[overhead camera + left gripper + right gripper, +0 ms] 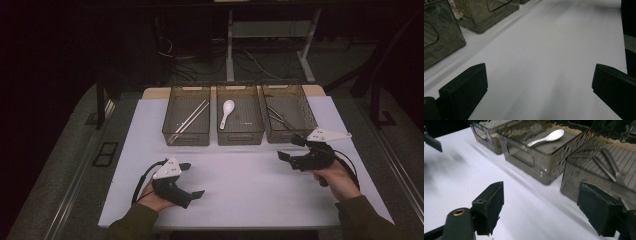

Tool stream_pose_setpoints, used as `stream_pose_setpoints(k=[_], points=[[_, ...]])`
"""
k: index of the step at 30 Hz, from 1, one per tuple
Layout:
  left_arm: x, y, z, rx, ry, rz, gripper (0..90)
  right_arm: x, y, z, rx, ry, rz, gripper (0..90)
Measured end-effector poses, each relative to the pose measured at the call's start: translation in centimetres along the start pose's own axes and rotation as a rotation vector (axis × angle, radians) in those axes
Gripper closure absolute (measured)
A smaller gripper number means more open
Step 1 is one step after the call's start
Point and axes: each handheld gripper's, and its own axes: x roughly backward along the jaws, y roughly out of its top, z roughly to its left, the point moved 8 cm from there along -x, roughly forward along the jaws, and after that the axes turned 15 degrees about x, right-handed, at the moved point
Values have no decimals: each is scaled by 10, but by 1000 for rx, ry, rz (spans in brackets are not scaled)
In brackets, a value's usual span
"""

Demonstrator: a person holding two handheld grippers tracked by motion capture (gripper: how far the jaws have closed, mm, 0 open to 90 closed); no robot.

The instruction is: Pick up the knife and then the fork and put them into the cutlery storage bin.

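Both black two-jaw grippers, left gripper (192,180) and right gripper (291,148), hover jaws spread, empty, right one by the right-hand smoky plastic bin (290,119).

We see three bins in a row at the table's (240,185) far side: the left bin (186,116) holds what seem to be chopsticks (191,116), the middle bin (240,116) a spoon (227,112). The right bin (289,114) holds utensils (276,116). The left gripper (192,180) lies near the front left, the right gripper (291,148) just before the right bin.

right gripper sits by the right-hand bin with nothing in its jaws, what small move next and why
Probably draw the right gripper back toward the open white table. Its jaws stand apart with nothing between them, just in front of the right bin, where metal cutlery already lies. The spoon lies in the middle bin, and no loose piece shows on the table.
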Motion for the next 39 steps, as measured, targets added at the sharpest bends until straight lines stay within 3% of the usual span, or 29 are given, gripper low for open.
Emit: stream_pose_setpoints(k=[14, 26, 39], points=[[0, 0, -1, -5, -1, 3, 0, 7, -25, 24, 8, 34, 11, 192], [0, 0, 0, -4, 0, 4, 0, 15, -37, 37, -16, 47, -17, 174], [0, 0, 0, -2, 0, 3, 0, 24, -47, 48, -6, 51, -27, 174]])
